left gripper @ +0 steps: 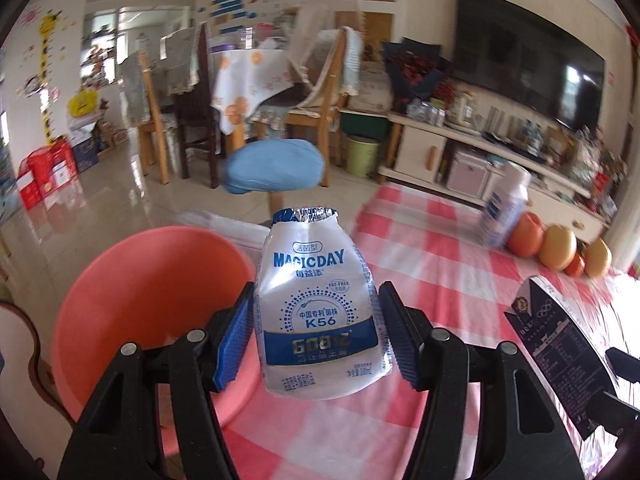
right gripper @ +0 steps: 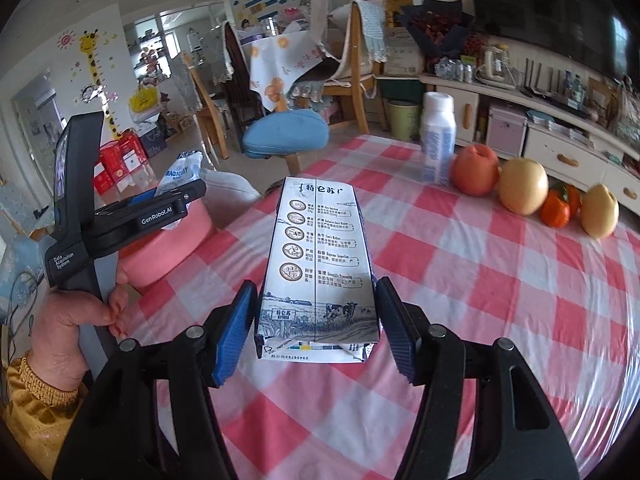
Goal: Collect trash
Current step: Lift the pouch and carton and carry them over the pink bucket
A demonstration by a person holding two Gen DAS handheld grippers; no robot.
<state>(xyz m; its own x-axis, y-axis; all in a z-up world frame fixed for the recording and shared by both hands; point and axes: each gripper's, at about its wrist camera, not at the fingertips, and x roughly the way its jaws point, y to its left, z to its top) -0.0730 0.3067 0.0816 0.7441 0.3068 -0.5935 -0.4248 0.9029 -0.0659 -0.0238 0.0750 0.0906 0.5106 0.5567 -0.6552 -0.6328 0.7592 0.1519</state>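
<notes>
Over the pink-checked table, my left jaws clamp the white Magicday drink pouch and my right jaws clamp the dark milk carton, bound, I judge, for the pink plastic basin at nine o'clock.

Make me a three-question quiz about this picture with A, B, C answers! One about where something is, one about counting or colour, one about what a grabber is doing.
1. Where is the pink basin?
A. at the table's edge, by the left gripper
B. on the blue stool
C. beside the fruit

2. How many pieces of fruit sit in the row on the checked tablecloth?
A. two
B. four
C. seven

3. What is the right gripper doing?
A. hanging empty
B. clamping a milk carton
C. holding an orange

Answers:
1 A, the basin shows just behind the left gripper, which holds the yogurt bottle.
2 B, four round fruits are lined up near the standing white bottle.
3 B, both pads press the sides of the milk carton.
</notes>
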